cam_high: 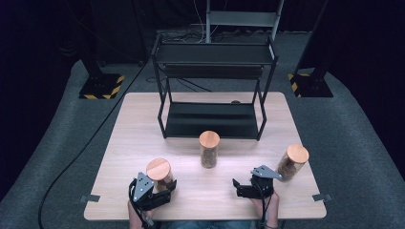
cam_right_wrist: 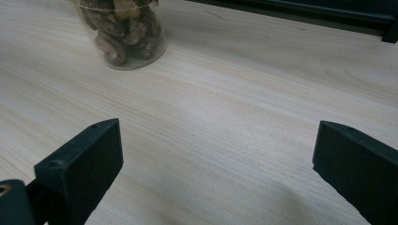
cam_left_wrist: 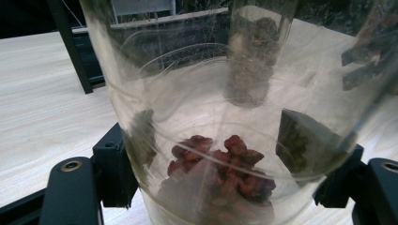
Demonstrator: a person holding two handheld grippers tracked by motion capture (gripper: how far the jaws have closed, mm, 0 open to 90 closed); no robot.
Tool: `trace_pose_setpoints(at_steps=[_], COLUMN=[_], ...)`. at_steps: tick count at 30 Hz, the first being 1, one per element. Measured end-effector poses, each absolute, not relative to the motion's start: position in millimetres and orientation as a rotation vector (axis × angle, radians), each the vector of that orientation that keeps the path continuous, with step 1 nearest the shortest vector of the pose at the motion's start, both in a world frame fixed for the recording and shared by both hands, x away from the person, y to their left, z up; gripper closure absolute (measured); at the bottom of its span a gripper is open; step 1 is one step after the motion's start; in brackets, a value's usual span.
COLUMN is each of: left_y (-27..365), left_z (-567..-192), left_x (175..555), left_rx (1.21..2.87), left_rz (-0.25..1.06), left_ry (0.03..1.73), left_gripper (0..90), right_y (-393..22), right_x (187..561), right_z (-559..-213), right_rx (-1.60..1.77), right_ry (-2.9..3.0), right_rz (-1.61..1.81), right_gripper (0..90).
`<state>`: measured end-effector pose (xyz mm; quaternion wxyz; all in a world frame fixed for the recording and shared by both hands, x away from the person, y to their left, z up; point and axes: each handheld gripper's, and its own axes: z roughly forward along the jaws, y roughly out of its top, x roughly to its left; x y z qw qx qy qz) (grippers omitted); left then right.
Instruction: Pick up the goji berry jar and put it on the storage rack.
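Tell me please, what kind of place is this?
Probably a recording studio or lab set up for handling trials: black curtains surround a wooden table, hazard-striped stand bases rest on grey carpet, and a black shelf rack faces cork-lidded glass jars.

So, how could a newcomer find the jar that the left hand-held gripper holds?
Start at the black metal shelf rack on the pale wooden table. Three clear glass jars with round wooden lids stand in front of it. Take the left one, nearest the table's front edge: it is clamped in the left hand-held gripper and holds a few dark red pieces.
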<state>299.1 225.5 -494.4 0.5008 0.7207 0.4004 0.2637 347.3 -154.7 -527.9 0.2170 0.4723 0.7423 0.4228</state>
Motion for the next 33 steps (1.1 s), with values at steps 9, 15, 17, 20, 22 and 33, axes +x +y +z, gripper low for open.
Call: trace_pose_setpoints(at_steps=[9, 15, 17, 20, 22, 33], left_y=[226.2, 224.6, 224.2, 224.2, 224.6, 226.9], left_z=[-492.7, -491.5, -490.5, -489.3, -488.8, -485.1], left_x=[302.9, 305.5, 306.1, 307.1, 308.4, 314.7], left_rx=[1.732, 1.734, 1.736, 1.735, 1.737, 1.734], left_rz=[0.638, 0.637, 0.64, 0.645, 0.648, 0.662], left_ry=[0.97, 0.963, 0.964, 0.959, 0.956, 0.955], left_gripper=[25.0, 25.0, 25.0, 25.0, 25.0, 25.0], right_y=[-154.2, -154.2, -154.1, -154.2, -154.1, -153.2], right_x=[348.2, 348.2, 348.3, 349.4, 349.2, 350.0], right_z=[-528.0, -528.0, -528.1, -528.2, -528.2, -528.5], right_rx=[1.308, 1.31, 1.308, 1.313, 1.31, 1.306], right_ry=[2.074, 2.072, 2.075, 2.088, 2.088, 2.1], right_rz=[1.169, 1.166, 1.166, 1.168, 1.168, 1.156], right_gripper=[1.1, 1.1, 1.1, 1.1, 1.2, 1.2])
